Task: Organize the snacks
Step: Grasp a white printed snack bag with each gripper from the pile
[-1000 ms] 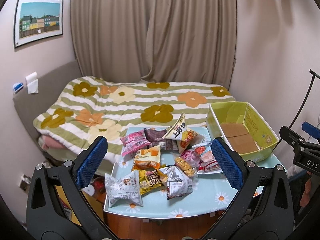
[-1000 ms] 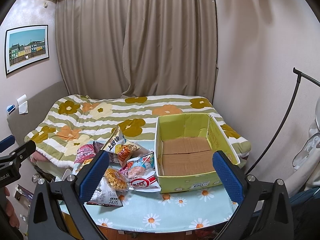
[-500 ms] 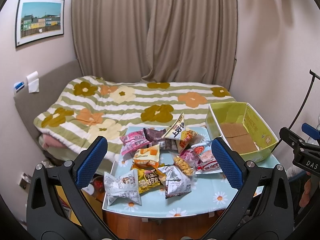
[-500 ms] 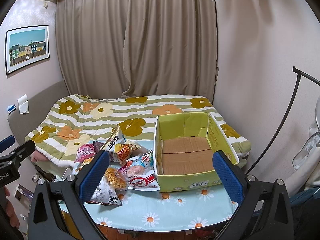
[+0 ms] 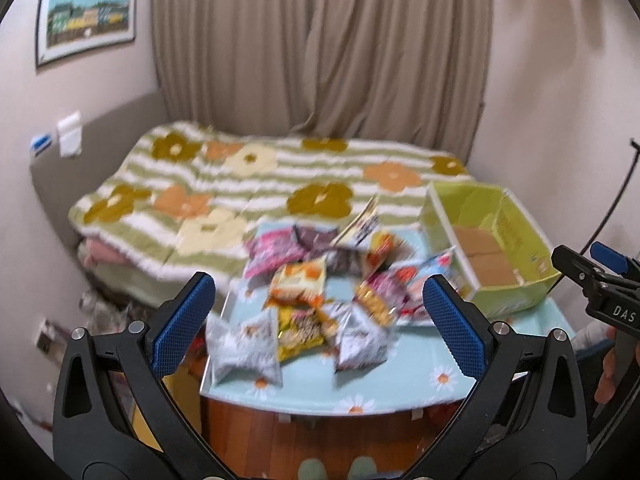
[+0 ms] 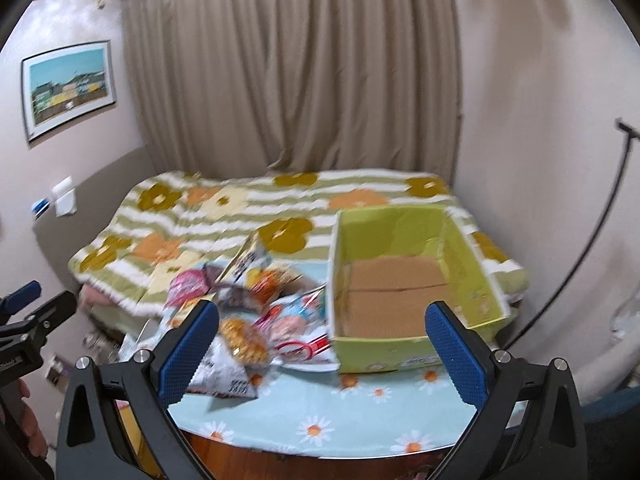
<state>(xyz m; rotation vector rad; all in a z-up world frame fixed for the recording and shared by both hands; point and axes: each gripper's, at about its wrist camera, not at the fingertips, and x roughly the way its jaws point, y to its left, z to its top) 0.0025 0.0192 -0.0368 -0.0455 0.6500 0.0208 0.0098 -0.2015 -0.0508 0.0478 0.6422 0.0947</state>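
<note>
A heap of snack bags [image 5: 316, 292] lies on the light-blue daisy tablecloth [image 5: 400, 384]; the same snack bags [image 6: 256, 308] show at the left of the table in the right wrist view. An empty green cardboard box [image 6: 404, 280] with a brown bottom stands at the table's right; the green box [image 5: 492, 244] also appears in the left wrist view. My left gripper [image 5: 316, 320] hangs open in front of the table, short of the heap, holding nothing. My right gripper [image 6: 320, 344] is open too, in front of the box and bags. Both views are blurred.
A bed with a green-striped flowered blanket [image 5: 256, 184] lies behind the table, with curtains [image 5: 320, 52] beyond. A framed picture [image 5: 88, 16] hangs on the left wall. A black stand pole [image 6: 592, 220] rises at the right. Wooden floor [image 5: 304, 436] shows below the table's front edge.
Both cameras have moved and now blur. The table looks a little farther in the left wrist view and nearer in the right. Bags and box have stayed put.
</note>
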